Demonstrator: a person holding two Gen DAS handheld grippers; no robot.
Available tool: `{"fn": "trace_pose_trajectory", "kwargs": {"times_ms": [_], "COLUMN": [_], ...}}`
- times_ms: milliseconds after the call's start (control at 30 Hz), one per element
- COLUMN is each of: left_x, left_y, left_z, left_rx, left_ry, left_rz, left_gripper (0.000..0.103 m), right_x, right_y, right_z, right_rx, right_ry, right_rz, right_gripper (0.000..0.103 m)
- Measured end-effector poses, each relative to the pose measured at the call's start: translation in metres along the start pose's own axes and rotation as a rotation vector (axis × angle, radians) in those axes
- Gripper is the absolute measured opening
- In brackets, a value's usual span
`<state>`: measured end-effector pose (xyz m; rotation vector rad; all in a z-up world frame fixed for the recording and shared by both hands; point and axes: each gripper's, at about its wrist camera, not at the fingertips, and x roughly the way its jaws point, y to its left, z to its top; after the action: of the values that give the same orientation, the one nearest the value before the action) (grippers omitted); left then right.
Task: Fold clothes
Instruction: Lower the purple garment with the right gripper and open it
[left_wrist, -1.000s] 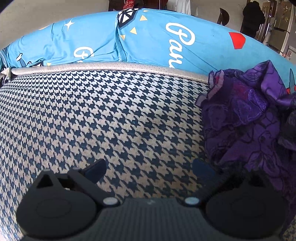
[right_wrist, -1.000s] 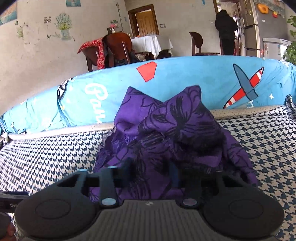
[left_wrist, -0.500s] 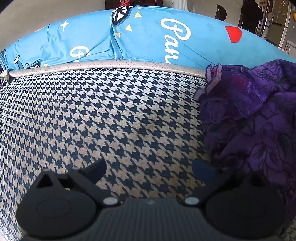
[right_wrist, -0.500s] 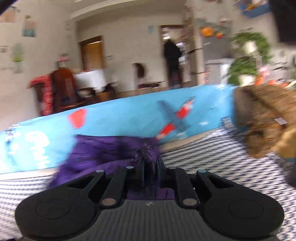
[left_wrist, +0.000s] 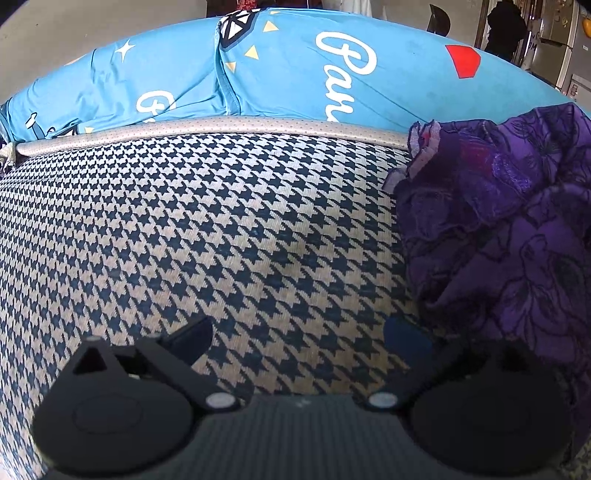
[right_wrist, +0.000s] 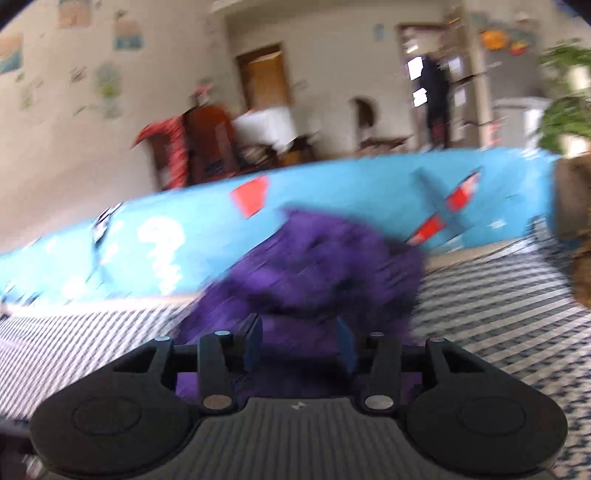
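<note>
Crumpled purple floral garment (left_wrist: 509, 236) heaped on houndstooth cushion (left_wrist: 221, 221), unfolded (right view blurred). Left gripper (left_wrist: 297, 332) and right gripper (right_wrist: 300, 345) both spread, empty. Needs spreading flat.

My houndstooth cushion (left_wrist: 221, 229) carries the crumpled purple garment (left_wrist: 509, 229) at its right; along the far edge lies a blue printed bolster (left_wrist: 295, 74).
</note>
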<state>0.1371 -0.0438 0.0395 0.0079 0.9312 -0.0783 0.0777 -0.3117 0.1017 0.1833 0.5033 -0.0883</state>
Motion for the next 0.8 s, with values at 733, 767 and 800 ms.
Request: {"fn": "trace_pose_trajectory", "kwargs": {"times_ms": [733, 767, 800], "left_x": [-0.004, -0.004, -0.004], "left_y": [0.016, 0.018, 0.020], "left_z": [0.001, 0.001, 0.002], "left_rx": [-0.043, -0.047, -0.051], "left_ry": [0.000, -0.001, -0.003], "left_rz": [-0.017, -0.014, -0.011], "left_gripper": [0.103, 0.103, 0.103], "right_x": [0.025, 0.022, 0.019], "right_y": [0.055, 0.055, 0.055], "right_z": [-0.046, -0.043, -0.040], "right_rx": [-0.258, -0.249, -0.239], "right_ry": [0.110, 0.092, 0.074], "right_rz": [0.035, 0.038, 0.042], "right_gripper": [0.026, 0.021, 0.019]}}
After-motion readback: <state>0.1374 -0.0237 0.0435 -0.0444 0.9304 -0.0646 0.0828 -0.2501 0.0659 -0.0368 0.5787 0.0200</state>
